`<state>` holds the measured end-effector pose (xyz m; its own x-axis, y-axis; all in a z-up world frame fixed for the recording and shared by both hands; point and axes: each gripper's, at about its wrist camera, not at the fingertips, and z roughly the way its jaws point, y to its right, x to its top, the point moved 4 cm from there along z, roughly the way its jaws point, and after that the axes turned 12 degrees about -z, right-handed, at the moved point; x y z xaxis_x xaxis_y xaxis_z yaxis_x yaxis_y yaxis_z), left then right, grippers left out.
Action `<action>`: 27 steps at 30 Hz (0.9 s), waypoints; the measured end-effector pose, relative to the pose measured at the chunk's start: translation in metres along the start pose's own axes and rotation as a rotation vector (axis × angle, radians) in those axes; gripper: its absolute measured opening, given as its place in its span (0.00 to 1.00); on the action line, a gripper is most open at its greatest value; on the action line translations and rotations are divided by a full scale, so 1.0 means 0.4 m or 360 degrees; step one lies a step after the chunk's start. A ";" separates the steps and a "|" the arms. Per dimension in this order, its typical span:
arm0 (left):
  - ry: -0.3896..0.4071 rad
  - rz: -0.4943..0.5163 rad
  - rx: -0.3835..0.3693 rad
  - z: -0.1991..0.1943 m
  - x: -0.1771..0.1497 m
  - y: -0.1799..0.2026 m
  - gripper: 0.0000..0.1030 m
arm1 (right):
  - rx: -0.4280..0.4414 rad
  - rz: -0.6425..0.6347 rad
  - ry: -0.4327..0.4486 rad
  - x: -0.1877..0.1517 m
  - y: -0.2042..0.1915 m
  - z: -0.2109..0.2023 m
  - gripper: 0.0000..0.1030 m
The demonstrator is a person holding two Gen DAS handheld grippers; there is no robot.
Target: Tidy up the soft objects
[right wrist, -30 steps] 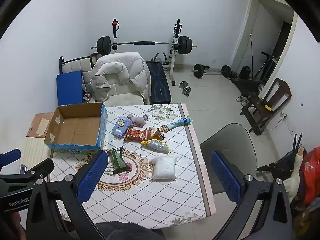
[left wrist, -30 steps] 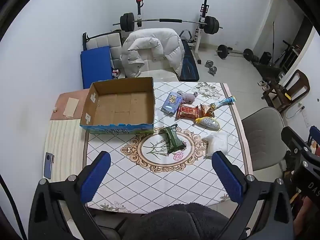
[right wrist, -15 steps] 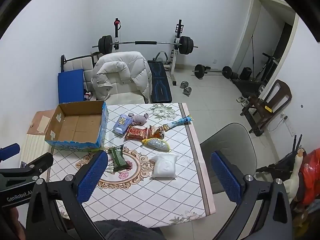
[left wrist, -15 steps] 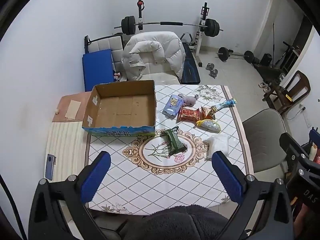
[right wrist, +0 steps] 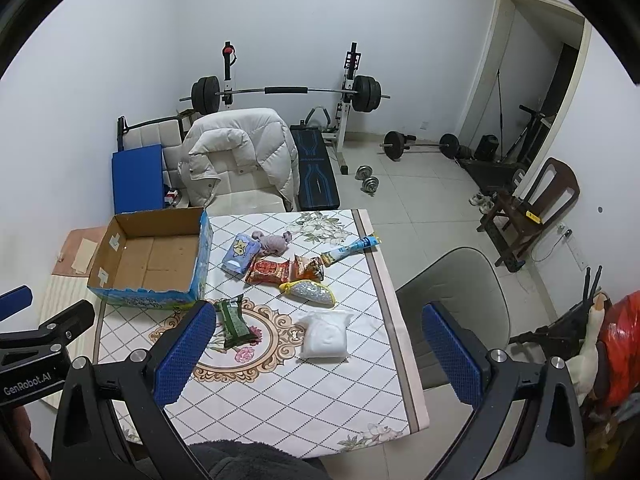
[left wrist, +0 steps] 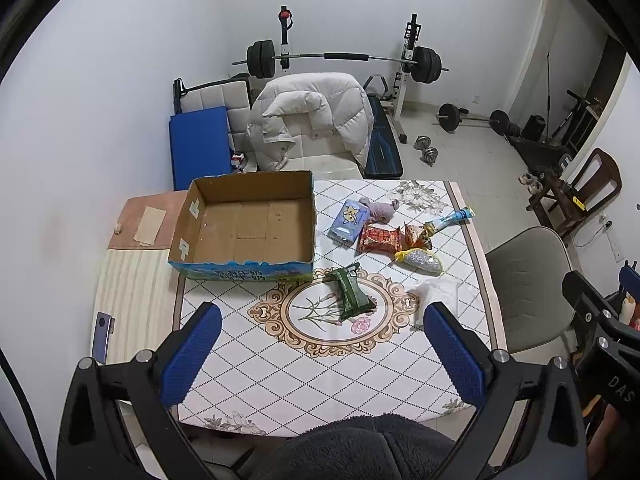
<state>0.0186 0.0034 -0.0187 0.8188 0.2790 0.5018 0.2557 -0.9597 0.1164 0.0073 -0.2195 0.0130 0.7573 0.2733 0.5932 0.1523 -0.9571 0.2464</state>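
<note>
While both grippers are held spread and empty above the tabletop's near edge — left gripper (left wrist: 320, 354), right gripper (right wrist: 316, 356) — slightly farther back than earlier, the packets are seen unmoved: green packet (left wrist: 351, 295) mid-table, white pouch (right wrist: 325, 335) beside it, empty cardboard box (left wrist: 244, 224) at the far-left corner.

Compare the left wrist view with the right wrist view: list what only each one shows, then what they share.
Only the left wrist view shows the phone lying on the striped mat, left of the table.

Only the right wrist view shows the open doorway and the red bag at the far right.

Both show the empty cardboard box, the green packet, the white pouch, the snack packets, the white jacket and the barbell rack.
</note>
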 end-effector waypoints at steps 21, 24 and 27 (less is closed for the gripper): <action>0.0020 -0.0010 0.0001 -0.001 0.019 -0.020 1.00 | 0.0004 0.0001 0.0011 0.015 0.005 0.004 1.00; 0.0021 -0.0010 0.0002 -0.002 0.023 -0.022 1.00 | 0.0004 0.0003 0.0014 0.014 0.003 0.003 1.00; 0.0020 -0.0009 0.0001 -0.002 0.023 -0.022 1.00 | 0.0006 0.0004 0.0014 0.015 0.003 0.004 1.00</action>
<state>0.0236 0.0142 -0.0142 0.8106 0.2841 0.5121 0.2607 -0.9581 0.1189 0.0131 -0.2193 0.0159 0.7521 0.2718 0.6003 0.1532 -0.9581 0.2419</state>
